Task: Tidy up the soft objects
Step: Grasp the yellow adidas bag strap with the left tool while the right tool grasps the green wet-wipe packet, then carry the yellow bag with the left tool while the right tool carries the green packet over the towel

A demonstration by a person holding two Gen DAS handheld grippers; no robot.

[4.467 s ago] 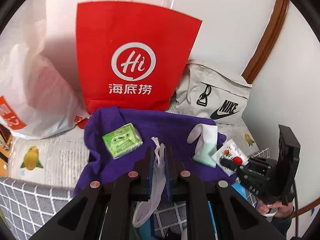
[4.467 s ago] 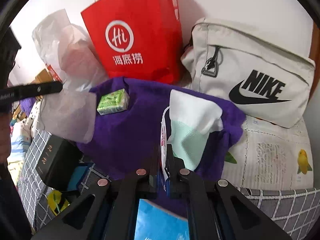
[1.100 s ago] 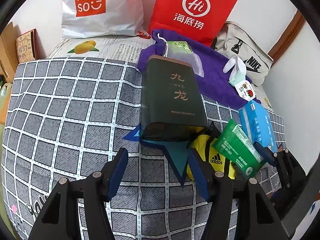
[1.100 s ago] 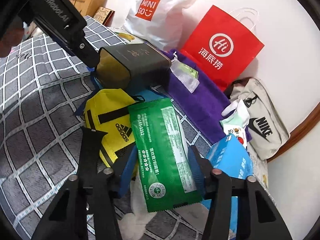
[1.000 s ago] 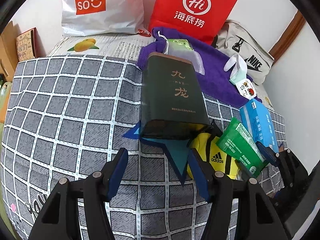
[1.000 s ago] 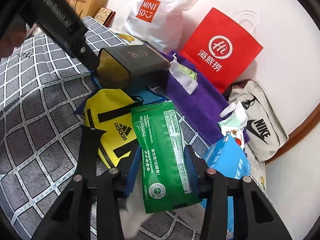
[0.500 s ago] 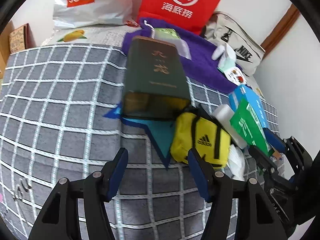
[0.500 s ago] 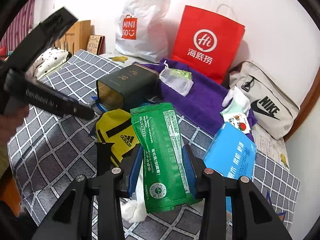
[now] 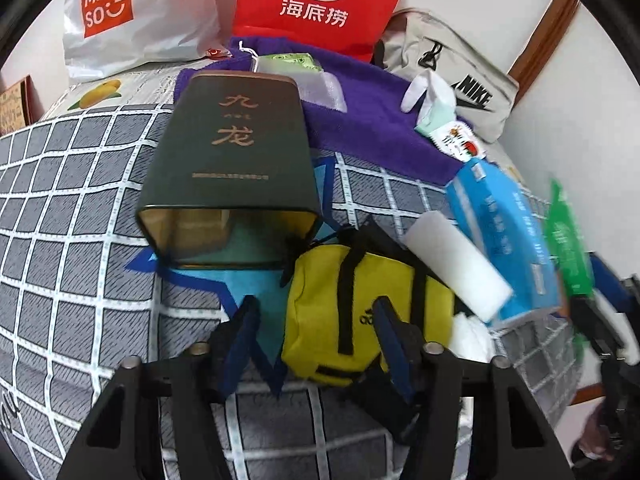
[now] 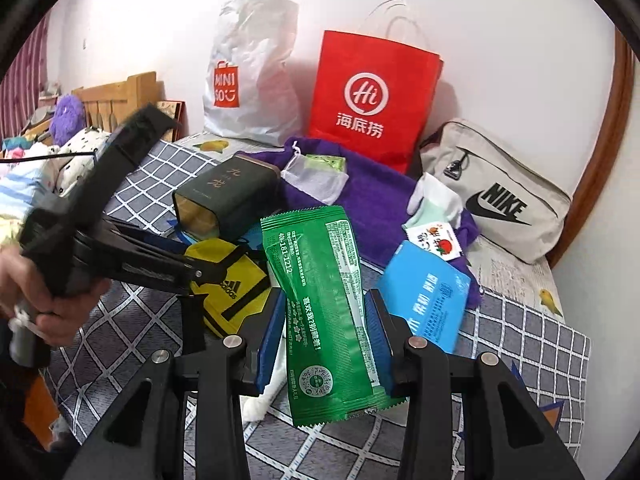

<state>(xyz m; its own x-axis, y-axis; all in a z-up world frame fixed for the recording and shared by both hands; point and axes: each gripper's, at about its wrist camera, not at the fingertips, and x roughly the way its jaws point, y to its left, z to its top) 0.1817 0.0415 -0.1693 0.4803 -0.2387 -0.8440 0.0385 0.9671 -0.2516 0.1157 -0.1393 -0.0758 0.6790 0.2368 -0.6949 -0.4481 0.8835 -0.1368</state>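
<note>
A yellow Adidas pouch [image 9: 352, 304] lies on the checked bedcover in front of a dark green tin [image 9: 232, 160]. My left gripper [image 9: 316, 332] hangs low over the pouch's near end, its jaws closing. The right pad overlaps the pouch; the left pad stands apart from it over a blue star mat [image 9: 256, 280]. My right gripper [image 10: 325, 332] is shut on a green wipes packet [image 10: 324, 292], held above the bed. The packet [image 9: 568, 248] also shows at the right edge of the left wrist view. A purple towel [image 10: 372, 192] holds a mesh bag [image 10: 316, 172] and socks [image 10: 434, 204].
A blue tissue pack [image 10: 428, 292] and a white roll [image 9: 456, 268] lie beside the pouch. A Miniso bag [image 10: 248, 80], a red paper bag [image 10: 372, 96] and a Nike bag [image 10: 492, 192] line the wall. A wooden headboard [image 10: 120, 96] is at the far left.
My left gripper has come down and across to the yellow pouch and its jaws have narrowed. My right gripper has risen with the green packet and rolled more level.
</note>
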